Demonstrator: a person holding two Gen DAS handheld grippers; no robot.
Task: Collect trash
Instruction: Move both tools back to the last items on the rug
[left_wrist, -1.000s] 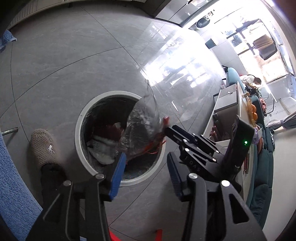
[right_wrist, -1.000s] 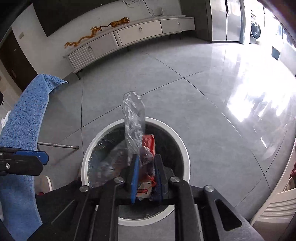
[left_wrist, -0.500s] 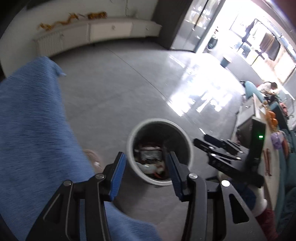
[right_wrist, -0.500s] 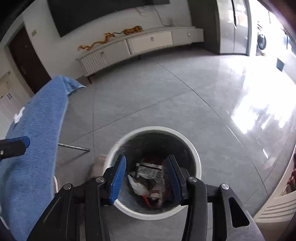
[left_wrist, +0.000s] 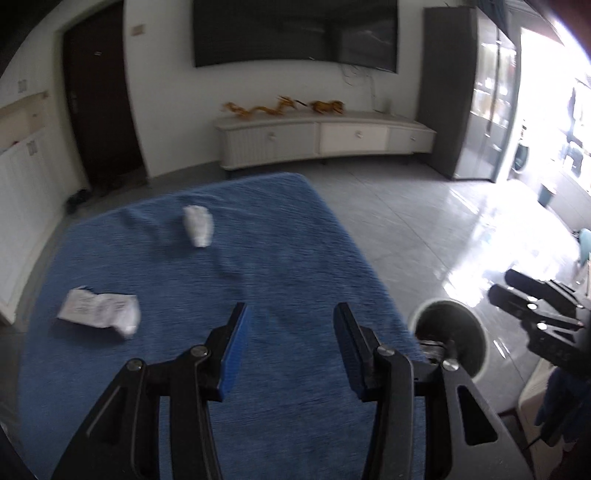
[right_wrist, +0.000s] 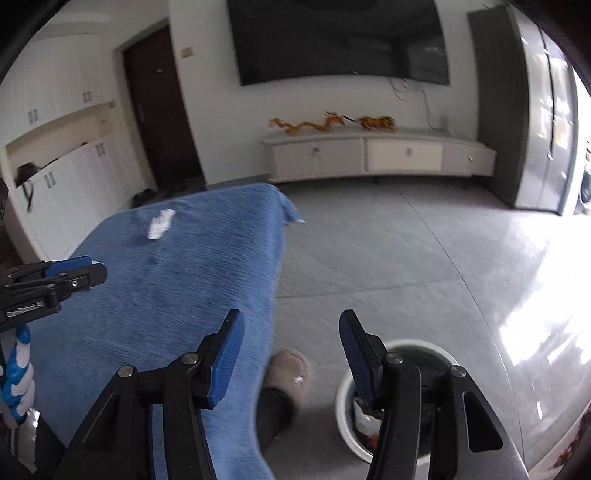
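Observation:
A blue cloth-covered table (left_wrist: 258, 266) holds two pieces of white crumpled paper: one flat scrap (left_wrist: 99, 312) at the left and one wad (left_wrist: 198, 225) farther back. My left gripper (left_wrist: 290, 345) is open and empty above the table's near part. A round white trash bin (left_wrist: 448, 338) with trash inside stands on the floor right of the table. My right gripper (right_wrist: 291, 354) is open and empty, above the table's edge and the bin (right_wrist: 406, 398). The far wad also shows in the right wrist view (right_wrist: 160, 223).
A slippered foot (right_wrist: 290, 369) stands on the grey tile floor between table and bin. A white low cabinet (left_wrist: 321, 138) with orange dragon figures lines the far wall under a dark screen. A dark door (left_wrist: 99, 107) is at the back left.
My right gripper let go of the plastic wrapper into the bin and opened. Both grippers then rose and swung away from the bin toward the blue table.

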